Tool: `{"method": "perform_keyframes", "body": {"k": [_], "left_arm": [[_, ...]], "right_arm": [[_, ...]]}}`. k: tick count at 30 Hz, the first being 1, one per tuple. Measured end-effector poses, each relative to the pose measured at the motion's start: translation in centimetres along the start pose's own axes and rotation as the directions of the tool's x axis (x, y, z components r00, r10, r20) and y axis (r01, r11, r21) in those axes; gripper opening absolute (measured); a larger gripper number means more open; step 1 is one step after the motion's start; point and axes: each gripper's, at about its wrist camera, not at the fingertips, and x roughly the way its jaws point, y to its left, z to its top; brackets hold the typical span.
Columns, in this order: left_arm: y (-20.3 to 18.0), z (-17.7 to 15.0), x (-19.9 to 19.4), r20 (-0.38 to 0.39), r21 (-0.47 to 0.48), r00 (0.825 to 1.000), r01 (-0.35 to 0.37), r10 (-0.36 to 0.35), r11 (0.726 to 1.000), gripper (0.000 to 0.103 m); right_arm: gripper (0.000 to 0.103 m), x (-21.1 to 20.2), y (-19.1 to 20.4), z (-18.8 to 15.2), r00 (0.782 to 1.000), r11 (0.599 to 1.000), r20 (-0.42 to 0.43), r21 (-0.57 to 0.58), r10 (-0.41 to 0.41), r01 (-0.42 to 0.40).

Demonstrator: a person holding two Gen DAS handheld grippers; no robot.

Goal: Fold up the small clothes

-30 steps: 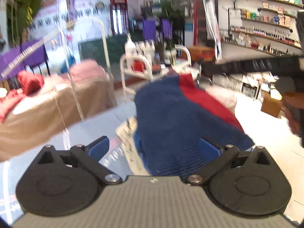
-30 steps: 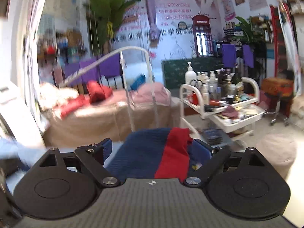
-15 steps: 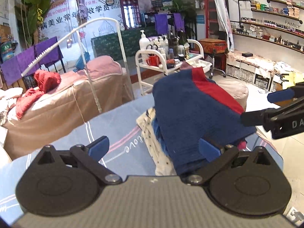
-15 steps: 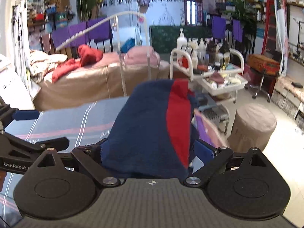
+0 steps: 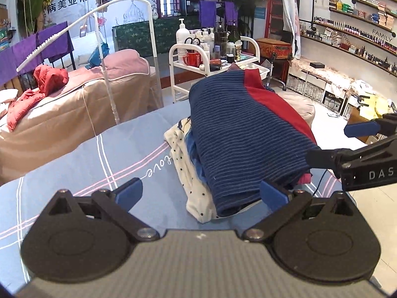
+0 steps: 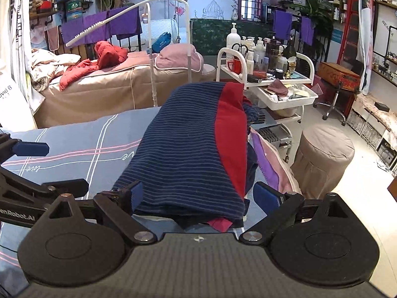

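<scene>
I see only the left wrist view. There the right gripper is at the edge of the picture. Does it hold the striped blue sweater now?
Observer: No. In the right wrist view the right gripper is open, and the near end of the striped sweater lies between its fingers.
Operator: What lies under the sweater on that side?
Observer: A purple and pink cloth shows from beneath its right edge.

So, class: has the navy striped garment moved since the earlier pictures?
Cannot tell. The navy striped garment tops the pile on the blue bedsheet beside the spotted cloth throughout; only the cameras clearly moved.
</scene>
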Motion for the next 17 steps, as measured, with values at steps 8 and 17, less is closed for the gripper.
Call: {"method": "perform_keyframes", "body": {"k": [8, 17], "left_arm": [[-0.8, 0.4, 0.6, 0.024, 0.024, 1.0, -0.018, 0.018, 1.0, 0.103], [-1.6, 0.4, 0.8, 0.031, 0.089, 0.997, -0.068, 0.065, 0.994, 0.103]], "right_arm": [[0.103, 0.3, -0.1, -0.2, 1.0, 1.0, -0.012, -0.005, -0.019, 0.019], [0.103, 0.3, 0.0, -0.2, 0.999, 0.999, -0.023, -0.015, -0.034, 0.033]]}}
